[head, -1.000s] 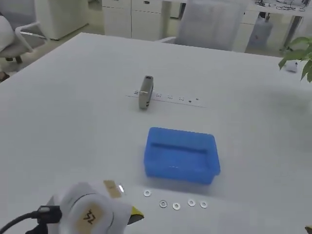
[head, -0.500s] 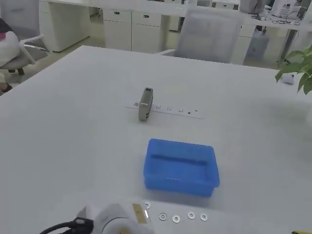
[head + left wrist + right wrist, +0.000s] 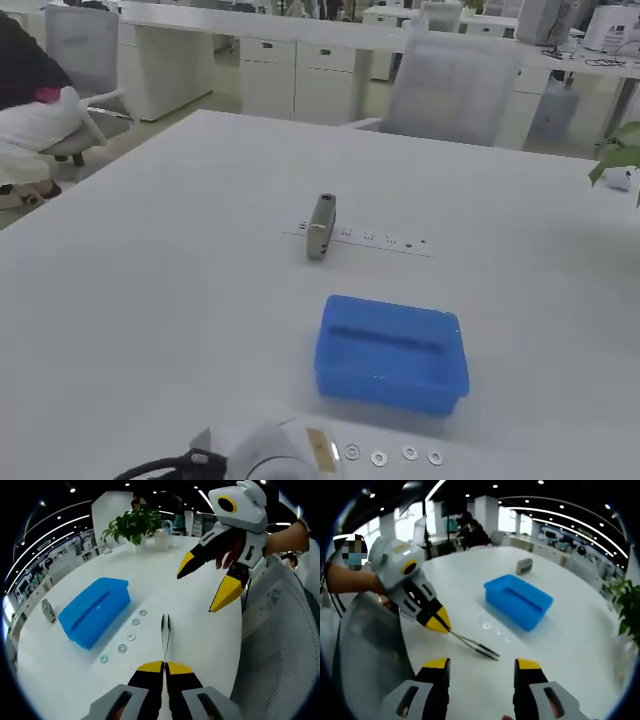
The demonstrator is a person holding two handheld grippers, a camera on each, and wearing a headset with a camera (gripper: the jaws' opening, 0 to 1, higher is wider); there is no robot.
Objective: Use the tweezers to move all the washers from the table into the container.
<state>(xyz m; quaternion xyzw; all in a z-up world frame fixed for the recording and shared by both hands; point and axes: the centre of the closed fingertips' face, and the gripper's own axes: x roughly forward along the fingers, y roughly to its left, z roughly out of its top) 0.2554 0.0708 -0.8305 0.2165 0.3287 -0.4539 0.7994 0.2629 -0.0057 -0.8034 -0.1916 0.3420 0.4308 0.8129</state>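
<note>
Metal tweezers [image 3: 165, 635], thin, pointed, flat ring washers [image 3: 122, 648], blue container [image 3: 92, 611]

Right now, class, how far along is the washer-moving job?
Done: nothing; the blue plastic container looks empty. In hand: the left gripper is shut on the thin metal tweezers, the right gripper open. Left: five small metal washers lie on the white table.

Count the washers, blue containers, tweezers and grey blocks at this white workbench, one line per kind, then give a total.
Small round silver metal washers: 5
Blue rectangular plastic container: 1
Thin metal tweezers: 1
Grey oblong block: 1
Total: 8
</note>
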